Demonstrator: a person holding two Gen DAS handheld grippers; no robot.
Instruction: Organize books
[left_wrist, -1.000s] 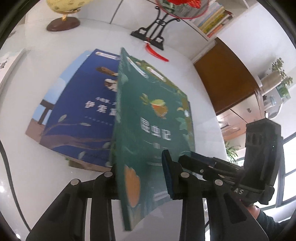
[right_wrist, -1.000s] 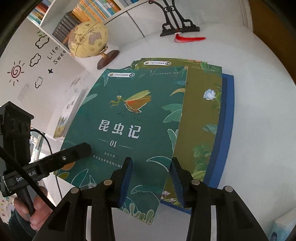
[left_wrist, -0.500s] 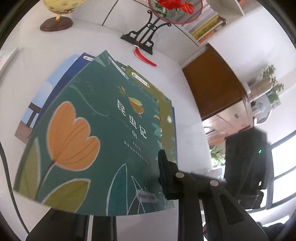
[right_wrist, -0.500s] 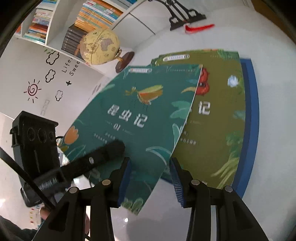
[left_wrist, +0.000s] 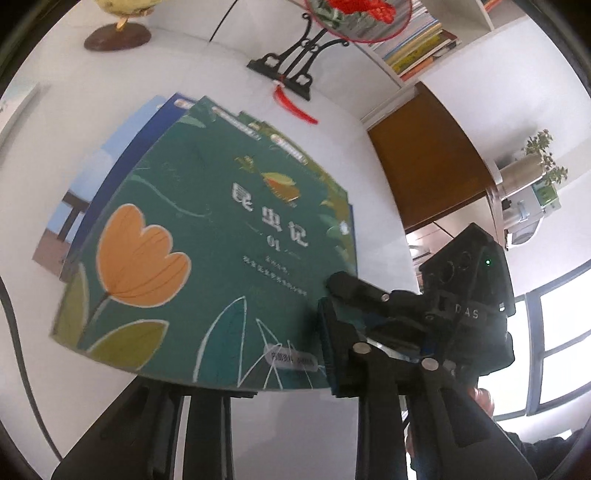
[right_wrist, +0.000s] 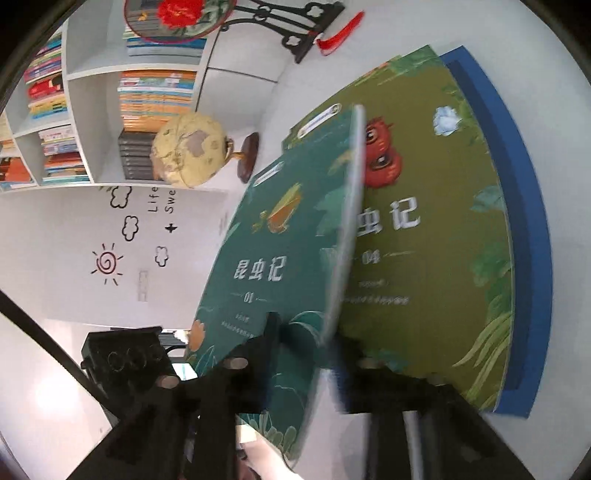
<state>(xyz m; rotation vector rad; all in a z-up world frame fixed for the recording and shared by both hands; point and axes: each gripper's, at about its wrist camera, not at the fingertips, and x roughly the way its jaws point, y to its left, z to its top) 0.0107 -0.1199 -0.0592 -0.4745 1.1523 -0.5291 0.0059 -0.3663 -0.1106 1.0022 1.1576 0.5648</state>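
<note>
We see a white surface carrying stacked books, a globe and bookshelves upper left. Both right fingers and left fingers, now opening, clamp the green book.

Both grippers are matte black: the right gripper shows silver screw heads, white lettering, a green light; the left gripper carries blue finger pads, dark sleeve behind.

You see a dark green book patterned with an orange tulip, pale leaves and white lettering. Under it lies an olive-green book with red insects and a white flower, then a blue book. The desk is white; your grippers' frames are black.
</note>
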